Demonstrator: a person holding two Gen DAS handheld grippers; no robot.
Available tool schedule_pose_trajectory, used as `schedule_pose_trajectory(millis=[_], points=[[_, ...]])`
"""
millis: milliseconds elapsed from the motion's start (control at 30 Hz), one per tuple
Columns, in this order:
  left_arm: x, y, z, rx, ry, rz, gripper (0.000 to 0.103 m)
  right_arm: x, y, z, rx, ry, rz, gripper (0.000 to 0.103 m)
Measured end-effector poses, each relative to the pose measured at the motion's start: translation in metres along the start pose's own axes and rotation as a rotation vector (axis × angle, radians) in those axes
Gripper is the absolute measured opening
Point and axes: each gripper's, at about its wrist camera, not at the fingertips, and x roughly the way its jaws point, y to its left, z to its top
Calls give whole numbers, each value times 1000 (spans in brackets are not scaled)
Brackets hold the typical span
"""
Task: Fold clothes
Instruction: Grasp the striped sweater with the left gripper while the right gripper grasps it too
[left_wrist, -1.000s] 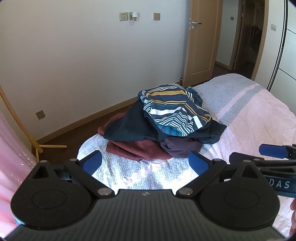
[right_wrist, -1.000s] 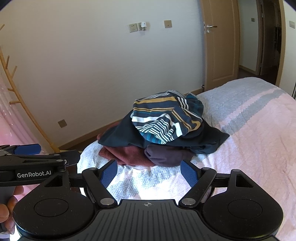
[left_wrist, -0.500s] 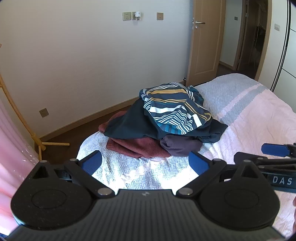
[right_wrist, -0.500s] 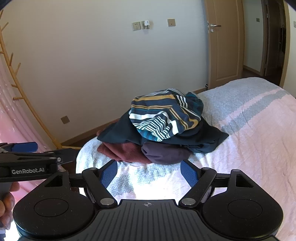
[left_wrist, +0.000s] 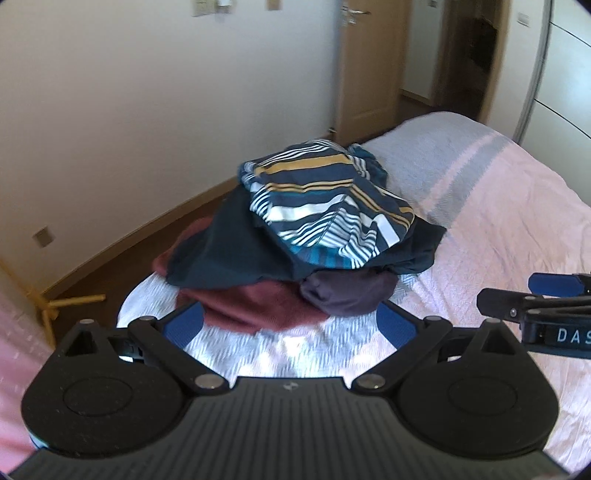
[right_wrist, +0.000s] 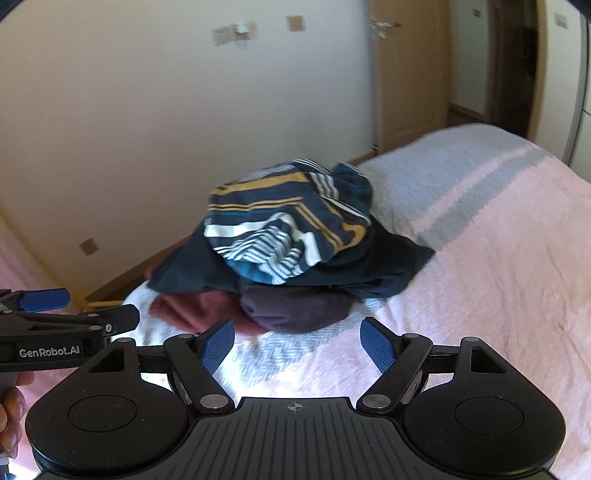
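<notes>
Both grippers are held low over the near part of the bed (left_wrist: 517, 206), aimed at a pile of clothes that sits toward the bed's far left corner, close to the wall. The left gripper (left_wrist: 291, 323) has its jaws spread wide and holds nothing; the right gripper (right_wrist: 297, 345) likewise has its jaws spread and empty. Each is short of the pile and touches no cloth, though the left gripper's blue pads sit just before the near edge of the lowest garments.

The pile is unsorted and unfolded. A striped garment (left_wrist: 325, 203), navy with white and mustard bands, lies crumpled on top. Under it a dark navy garment (left_wrist: 225, 251) spreads out to both sides. At the bottom, a maroon garment (left_wrist: 255, 306) lies on the left and a dark purple garment (left_wrist: 347, 295) bulges out on the right, both resting on the bedspread.

Assessment: no folding has begun. The wide jaws and the side-by-side approach suggest a two-point pick is being prepared, most likely on the striped garment, since it lies free on top and can come away without disturbing the rest. The open pink bedspread to the right and near offers the room to lay it flat. Both views are blurred, so seams, collars and hems cannot be told apart; the grip points remain undecided.
</notes>
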Motion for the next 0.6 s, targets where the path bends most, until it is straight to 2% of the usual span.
schedule_pose_trajectory(millis=[100, 233, 400, 533, 600], points=[[34, 12, 17, 87, -7, -43, 99, 27, 0, 11, -14, 18, -24, 78], [88, 25, 40, 302, -48, -89, 98, 66, 1, 28, -81, 38, -42, 78], [161, 30, 73, 559, -85, -215, 97, 118, 12, 47, -295, 57, -34, 78], [215, 20, 74, 932, -127, -276, 95, 163, 21, 56, -536, 70, -33, 78], [236, 20, 70, 1042, -115, -314, 94, 189, 21, 61, -605, 80, -25, 78]])
